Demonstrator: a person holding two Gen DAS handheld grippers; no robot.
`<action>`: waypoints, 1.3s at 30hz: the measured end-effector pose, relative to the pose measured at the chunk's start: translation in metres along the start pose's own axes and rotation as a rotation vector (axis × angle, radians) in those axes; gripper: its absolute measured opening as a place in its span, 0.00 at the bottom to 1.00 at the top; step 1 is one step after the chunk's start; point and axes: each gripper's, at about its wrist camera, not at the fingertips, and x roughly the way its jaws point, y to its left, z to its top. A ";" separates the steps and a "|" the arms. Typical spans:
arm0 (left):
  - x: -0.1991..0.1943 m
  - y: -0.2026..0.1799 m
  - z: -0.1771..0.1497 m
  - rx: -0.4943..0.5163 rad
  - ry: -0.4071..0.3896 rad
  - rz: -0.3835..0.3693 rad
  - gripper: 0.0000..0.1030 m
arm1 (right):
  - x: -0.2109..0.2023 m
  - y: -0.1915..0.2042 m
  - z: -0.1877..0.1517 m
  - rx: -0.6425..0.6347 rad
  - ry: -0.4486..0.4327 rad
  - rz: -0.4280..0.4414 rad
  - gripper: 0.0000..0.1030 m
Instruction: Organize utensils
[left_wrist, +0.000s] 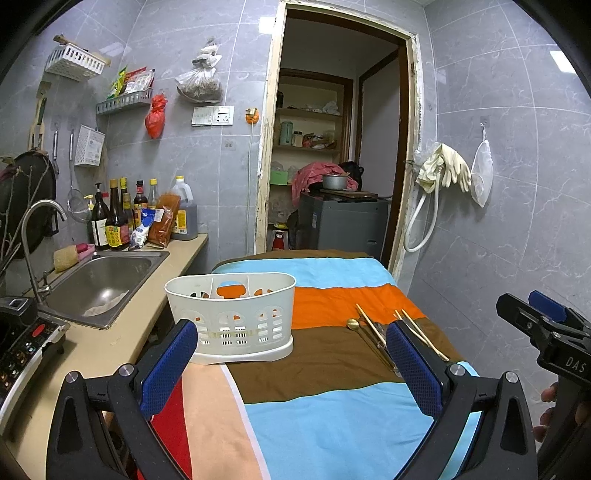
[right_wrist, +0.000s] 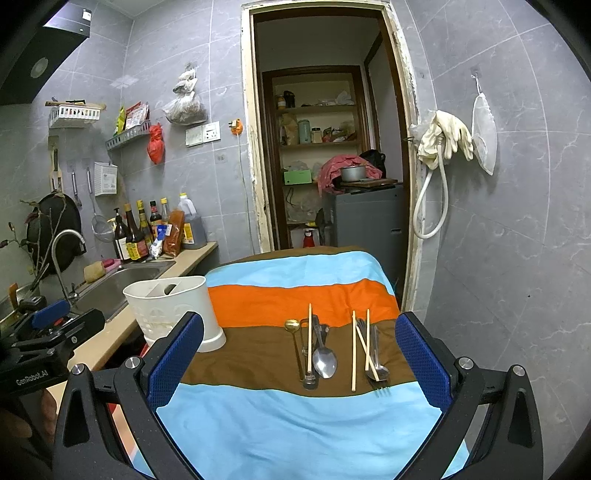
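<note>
Both the left tongs (left_wrist: 291, 363) and right tongs (right_wrist: 299, 356) hang spread and empty above the striped cloth-covered table (right_wrist: 295, 424); a white perforated plastic caddy (left_wrist: 231, 314) stands left of the loose metal spoons (right_wrist: 324, 360) and wooden chopsticks (right_wrist: 354, 350)

Both wrist cams look forward and slightly down over the near edge of the striped-cloth surface (left_wrist: 332, 424), facing the doorway (right_wrist: 325, 147). Left cam sits nearer the left edge, close to the white caddy (left_wrist: 232, 314); right cam nearer the utensils (right_wrist: 325, 354). Both views share caddy, utensils, sink (right_wrist: 122, 280)
</note>
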 end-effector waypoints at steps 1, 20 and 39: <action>0.000 0.000 0.000 0.000 0.001 0.000 1.00 | 0.000 0.000 0.000 0.000 0.001 0.000 0.99; 0.000 -0.001 0.000 0.000 0.000 0.001 1.00 | 0.001 0.001 0.000 -0.001 0.003 0.000 0.99; 0.000 -0.001 -0.001 -0.001 0.001 0.001 1.00 | 0.002 0.005 -0.002 0.000 0.006 -0.002 0.99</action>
